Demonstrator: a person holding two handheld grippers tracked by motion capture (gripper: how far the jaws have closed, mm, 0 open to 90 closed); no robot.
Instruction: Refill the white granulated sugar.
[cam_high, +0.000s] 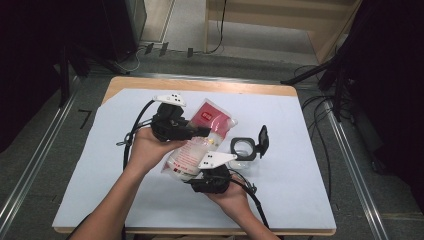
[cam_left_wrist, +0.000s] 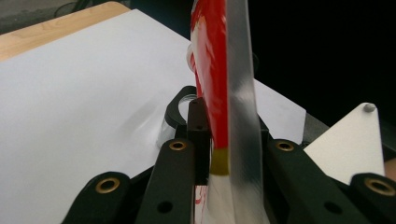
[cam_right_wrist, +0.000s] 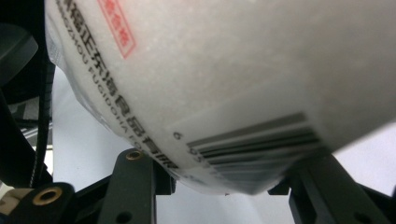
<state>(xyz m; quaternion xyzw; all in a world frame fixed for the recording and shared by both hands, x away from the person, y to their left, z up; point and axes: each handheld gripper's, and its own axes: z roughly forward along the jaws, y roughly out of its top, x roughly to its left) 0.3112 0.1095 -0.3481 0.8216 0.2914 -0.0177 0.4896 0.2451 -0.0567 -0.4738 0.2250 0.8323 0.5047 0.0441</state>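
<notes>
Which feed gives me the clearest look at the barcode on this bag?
The right gripper view: the barcode sits close up on the white bag, just above the tongs. The high view shows the whole bag held by both tongs, barcode too small to make out. The left gripper view shows its red sealed edge.

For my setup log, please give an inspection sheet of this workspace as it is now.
Surface: wooden table covered by white sheet.
Job's things: red-and-white plastic bag of white grains, held off the sheet; clear container with open black hinged lid beside it.
Clutter: nothing seen.
Grippers: left gripper fingers shut on the bag's edge; right gripper at the bag's bottom.
Cables: black cable trails from the left gripper.
Surroundings: grey floor, dark stands.
</notes>
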